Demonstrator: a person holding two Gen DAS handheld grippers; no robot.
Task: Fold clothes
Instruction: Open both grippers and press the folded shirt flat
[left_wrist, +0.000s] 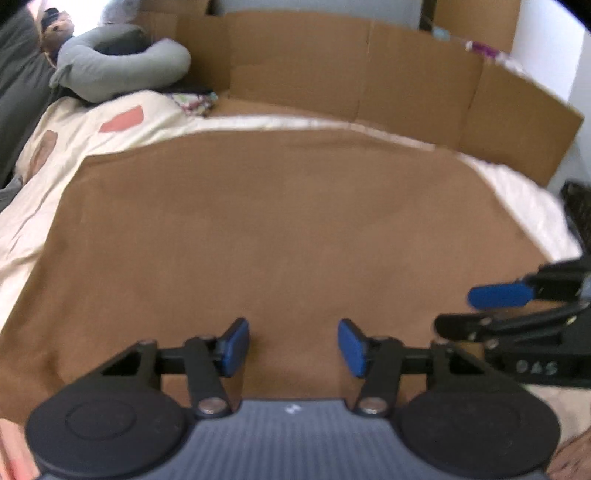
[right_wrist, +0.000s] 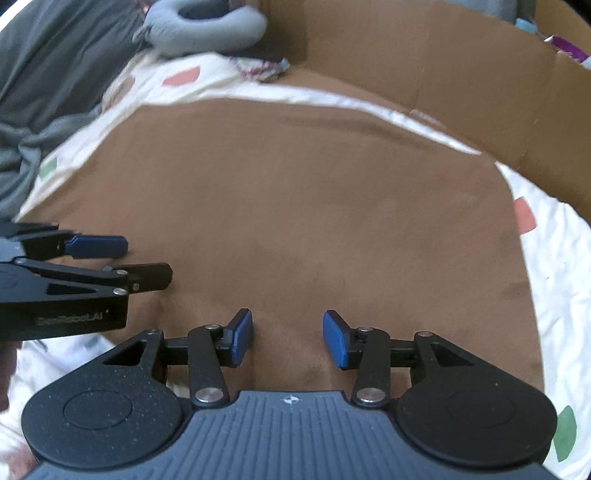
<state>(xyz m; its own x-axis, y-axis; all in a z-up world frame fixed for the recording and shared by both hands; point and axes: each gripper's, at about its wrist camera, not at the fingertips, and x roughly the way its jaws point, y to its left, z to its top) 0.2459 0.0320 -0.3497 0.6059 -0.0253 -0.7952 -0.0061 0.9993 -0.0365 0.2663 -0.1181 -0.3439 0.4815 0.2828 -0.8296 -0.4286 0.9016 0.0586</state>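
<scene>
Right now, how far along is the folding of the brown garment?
Done: the brown garment lies flat on the patterned bedspread, apparently already folded to a rectangle. In hand: nothing; left gripper and right gripper hover open over its near edge. Left: any further fold.

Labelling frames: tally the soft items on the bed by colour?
Brown: 1, brown cloth spread flat
Grey: 1, curved grey pillow
Cream with coloured patches: 1, bedspread
Floral: 1, small crumpled cloth
Dark grey: 1, dark blanket
Total: 5

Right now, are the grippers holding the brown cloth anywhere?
No. The left gripper and right gripper are both open above the brown cloth, with nothing pinched.
</scene>
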